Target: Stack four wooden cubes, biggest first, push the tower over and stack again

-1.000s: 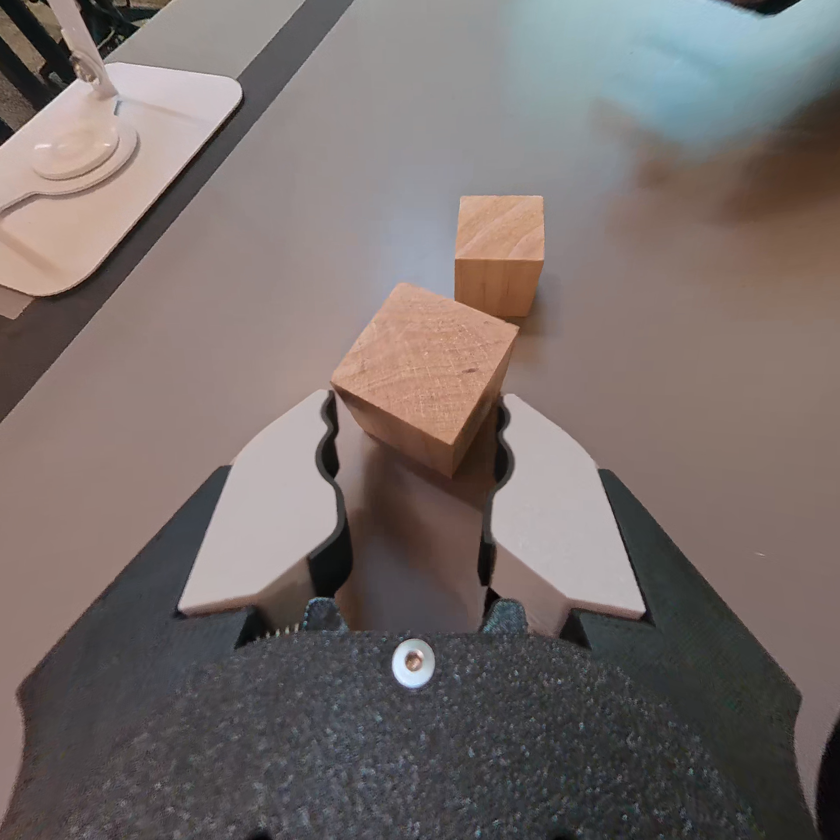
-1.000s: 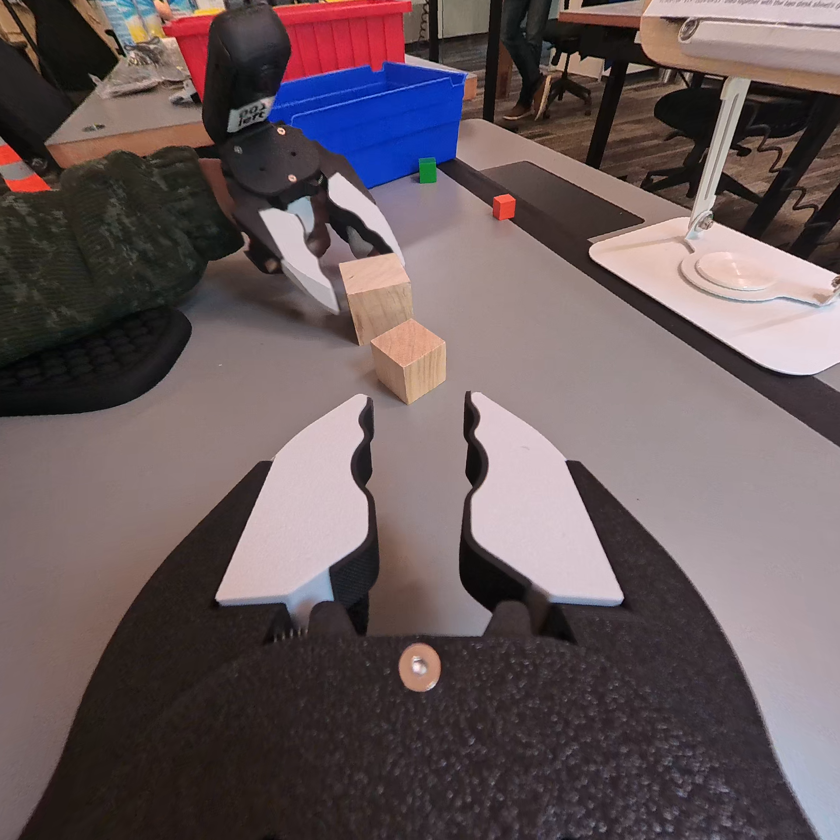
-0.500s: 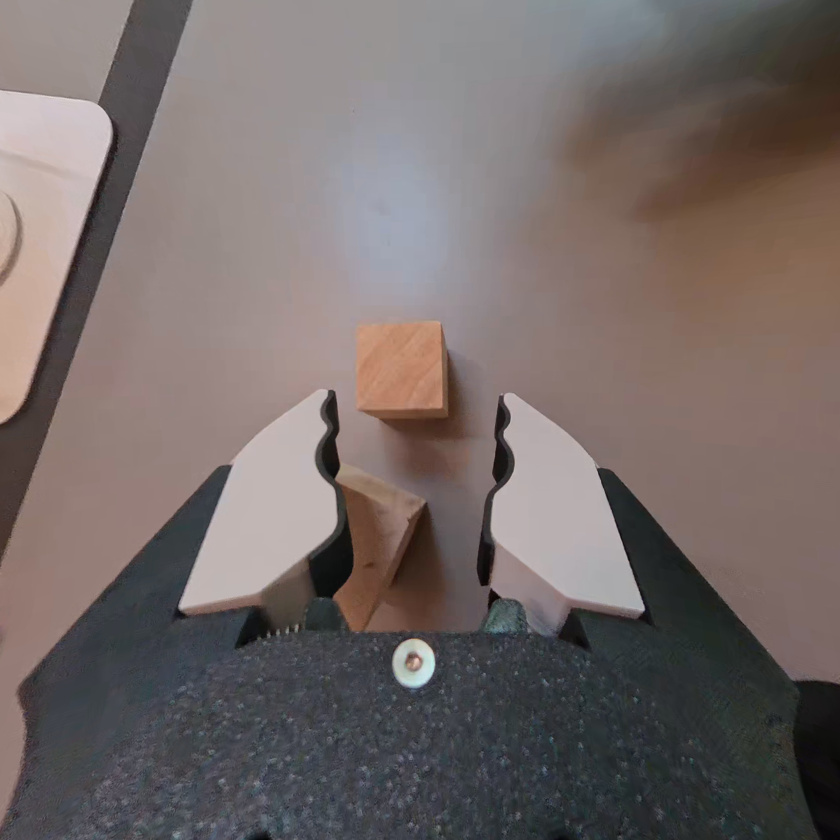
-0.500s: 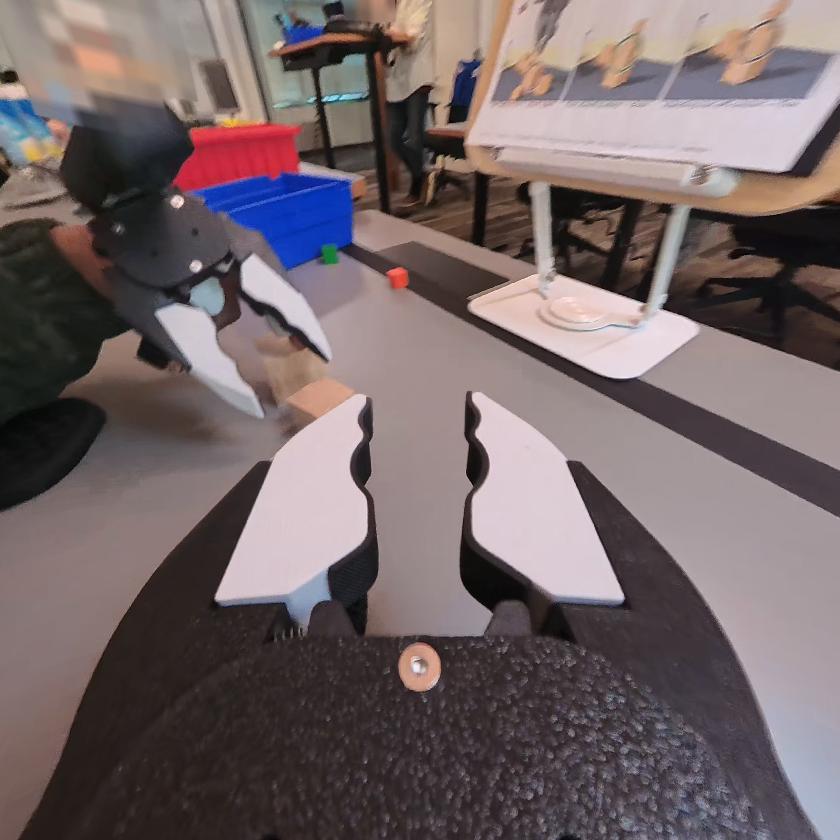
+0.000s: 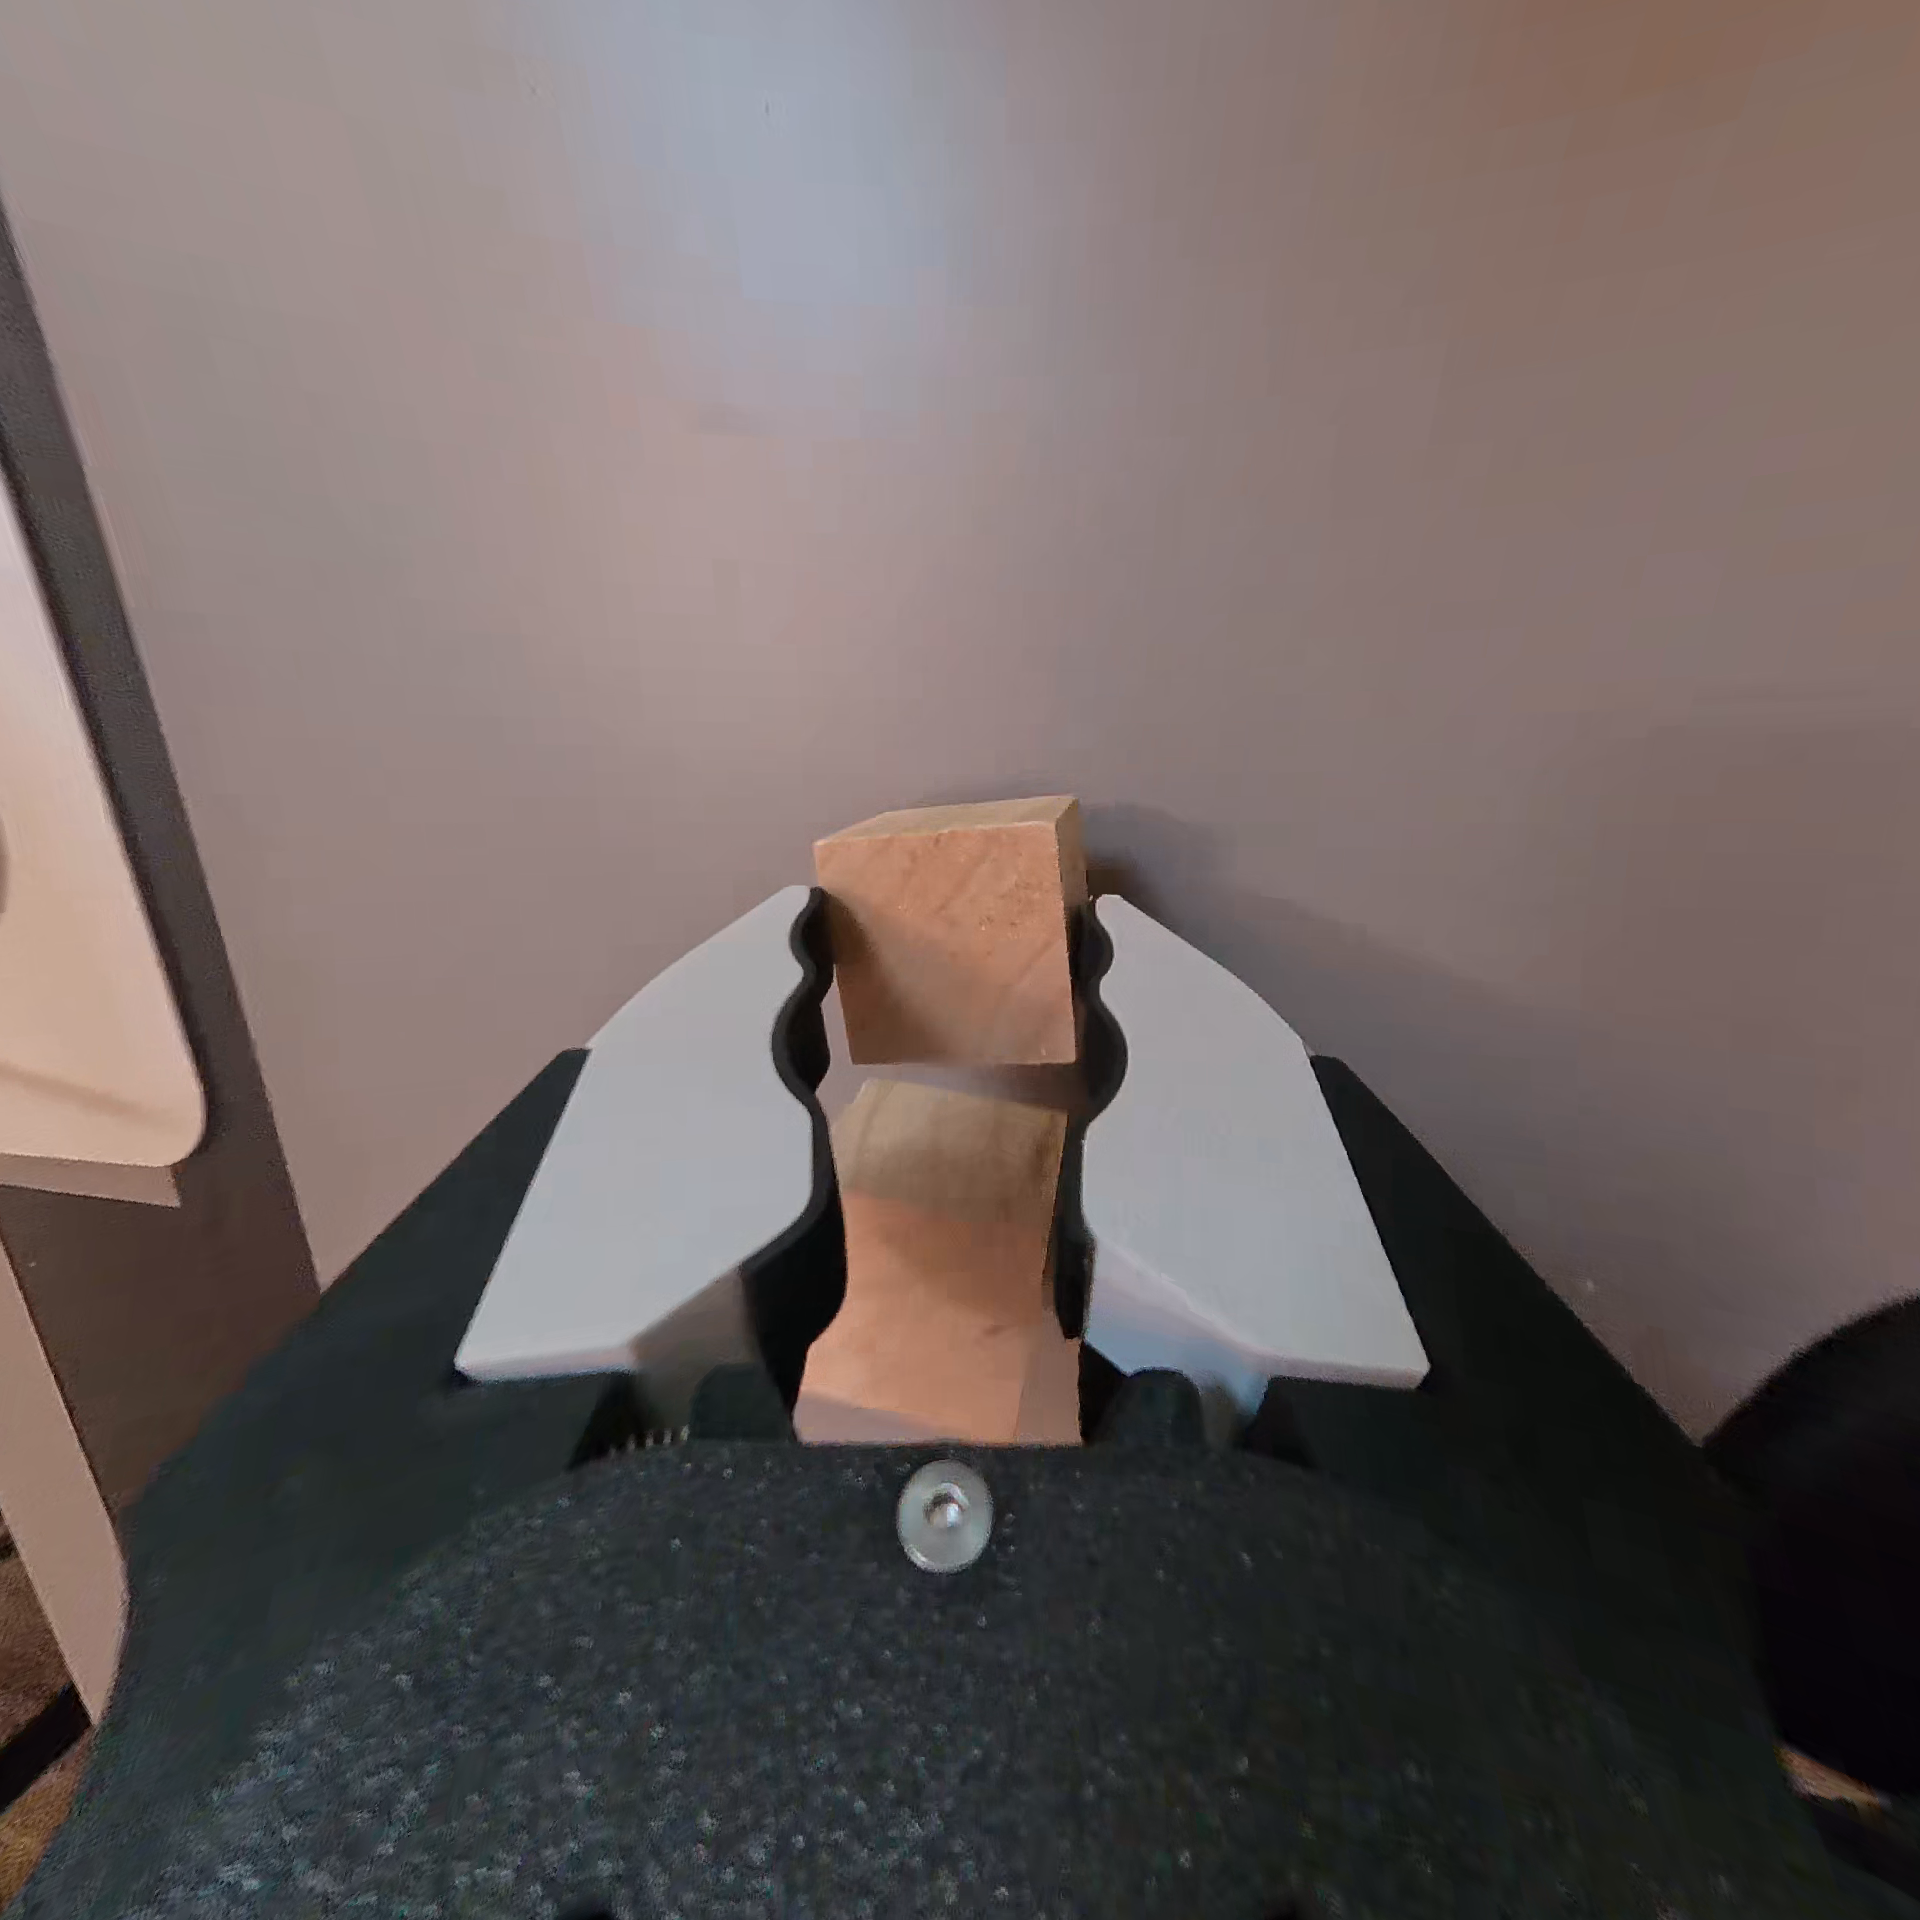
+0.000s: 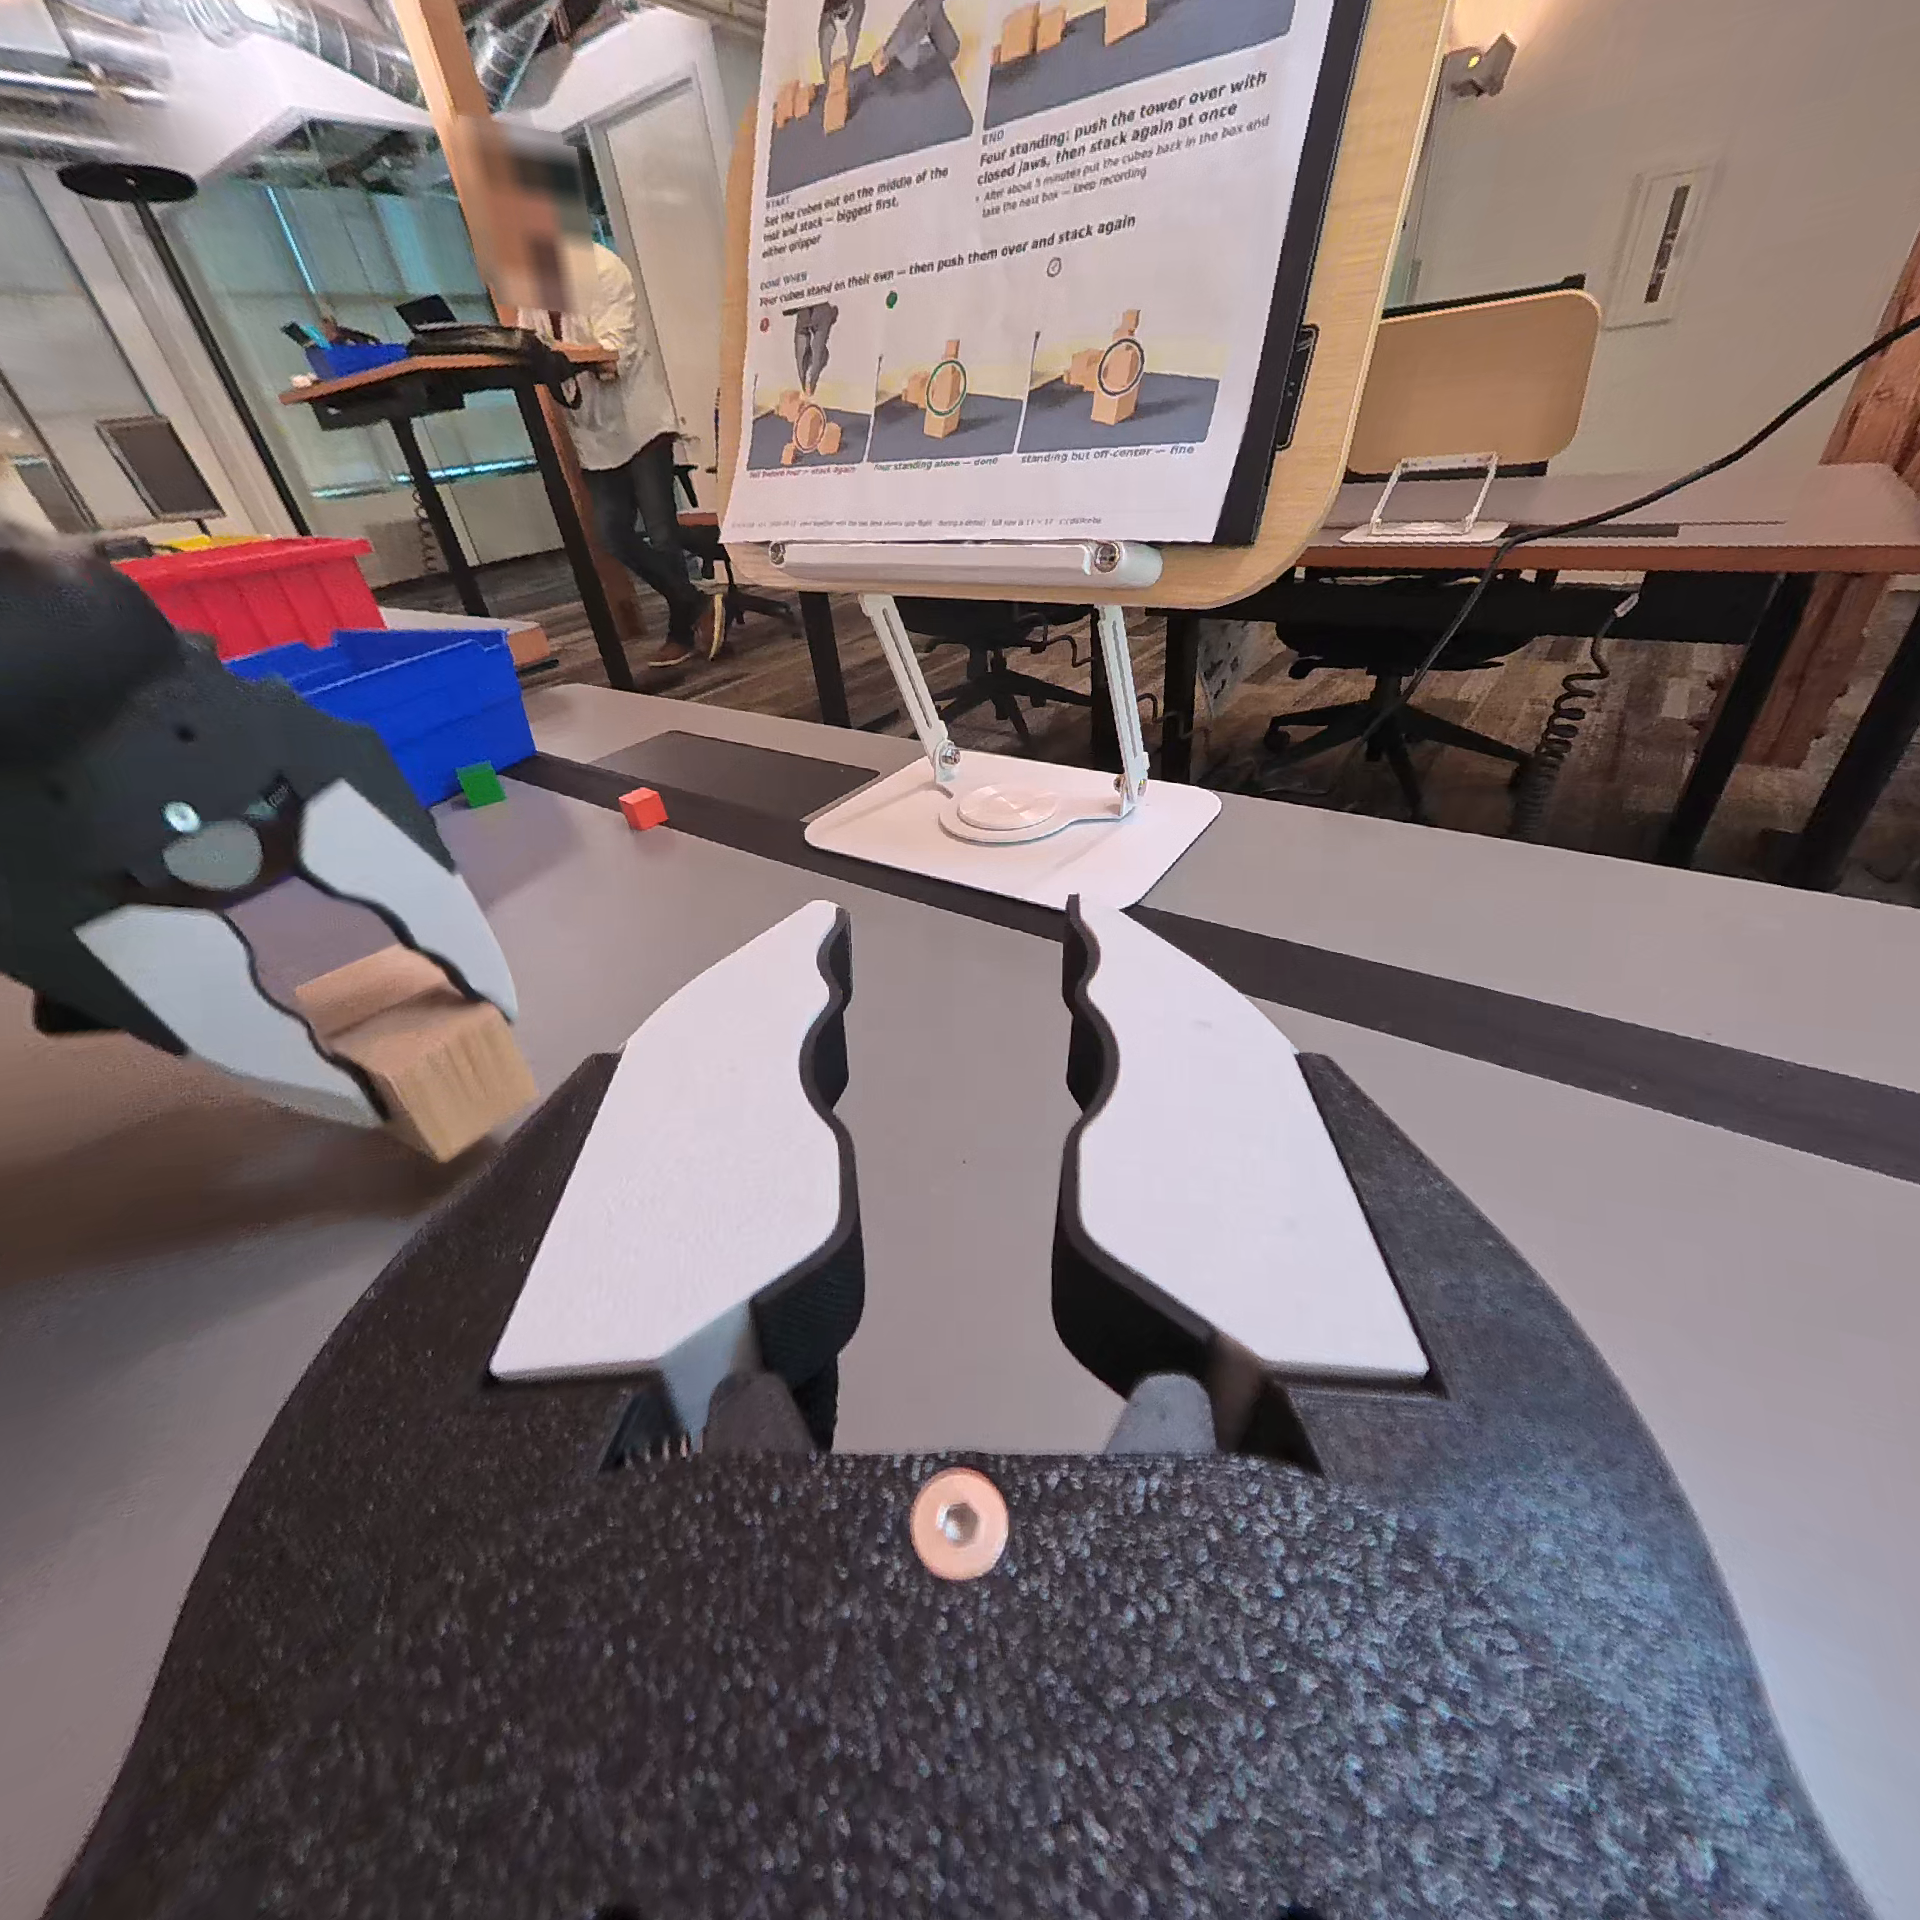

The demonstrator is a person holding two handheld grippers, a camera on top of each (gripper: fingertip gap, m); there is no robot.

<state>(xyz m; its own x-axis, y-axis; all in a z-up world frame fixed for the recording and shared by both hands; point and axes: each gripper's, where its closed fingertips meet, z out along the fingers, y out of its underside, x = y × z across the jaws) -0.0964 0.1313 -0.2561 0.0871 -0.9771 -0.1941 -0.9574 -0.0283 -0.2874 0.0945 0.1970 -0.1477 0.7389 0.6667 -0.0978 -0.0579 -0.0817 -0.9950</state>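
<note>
The left gripper [image 5: 951, 914] has its fingers clamped on a pale wooden cube [image 5: 951, 940] above the grey surface [image 5: 935, 416]. The right gripper [image 6: 956, 920] has its fingers apart and bare, pointing at a white stand [image 6: 1013, 831] bearing a printed sheet [image 6: 1023, 260].

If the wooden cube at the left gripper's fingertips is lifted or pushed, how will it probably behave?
The wooden cube looks solid, so it is probably stiff and not fragile. Its flat faces suggest it would slide, not roll, when pushed. The left gripper meets it only near the fingertips, so it may twist if lifted.
</note>
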